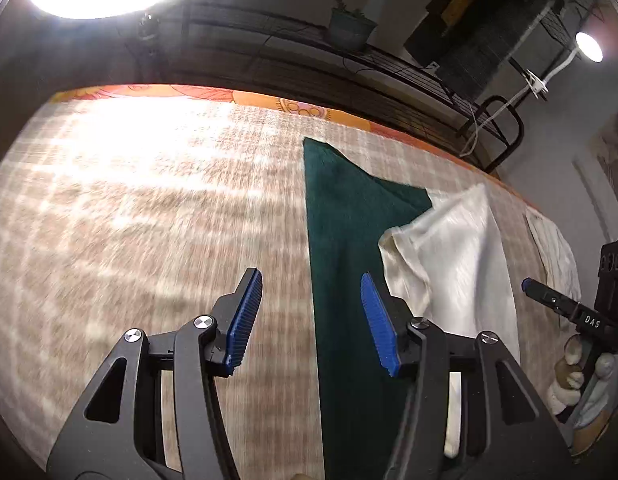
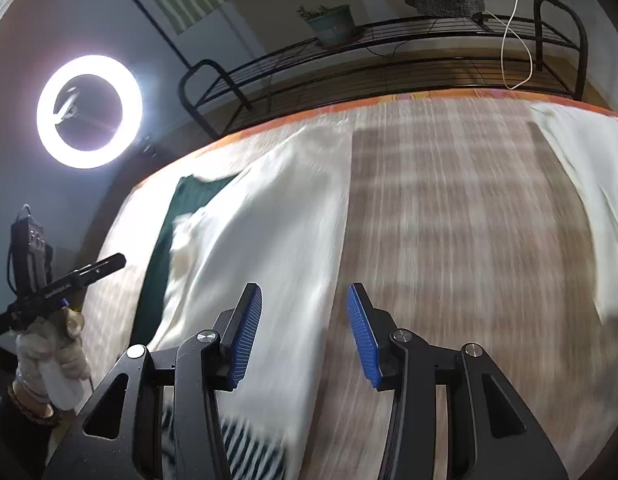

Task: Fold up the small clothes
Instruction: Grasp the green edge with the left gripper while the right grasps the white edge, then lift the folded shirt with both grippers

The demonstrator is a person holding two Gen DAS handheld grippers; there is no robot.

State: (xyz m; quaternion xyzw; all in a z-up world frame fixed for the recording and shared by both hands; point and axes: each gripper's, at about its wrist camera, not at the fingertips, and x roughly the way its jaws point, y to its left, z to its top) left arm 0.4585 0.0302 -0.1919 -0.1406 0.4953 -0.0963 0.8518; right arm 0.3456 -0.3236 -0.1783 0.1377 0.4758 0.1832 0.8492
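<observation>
— Where's the white cloth [image 2: 265, 248]?

— On the bed [image 2: 449, 216], draped over the right side of the green cloth [image 1: 341, 248]. Long axis running from the near edge of the bed toward the shelf [image 2: 389, 40] behind it.

— And the green one?

— Same heading. Straight left edge, far end tapering toward the shelf, right half hidden beneath the white cloth.

— Look of the white one?

— Cream, with a sheen, creased. Bunched fold [image 1: 401, 244] at its left edge, over the green cloth. Probably a hem or collar; too blurred to call.

— Left gripper [image 1: 313, 320]?

— Spread wide, holding nothing. Hovering above the green cloth's left edge, one finger [image 1: 379, 324] over green, the other over bare bed.

— Right gripper [image 2: 305, 334]?

— Also spread, empty. Straddling the white cloth's right edge.

— Anything else near the white cloth?

— Striped cloth [image 2: 245, 452] just below its near end. Second pale cloth [image 2: 593, 208] well apart, to its right. Ring light [image 2: 89, 112] off to its left.
</observation>
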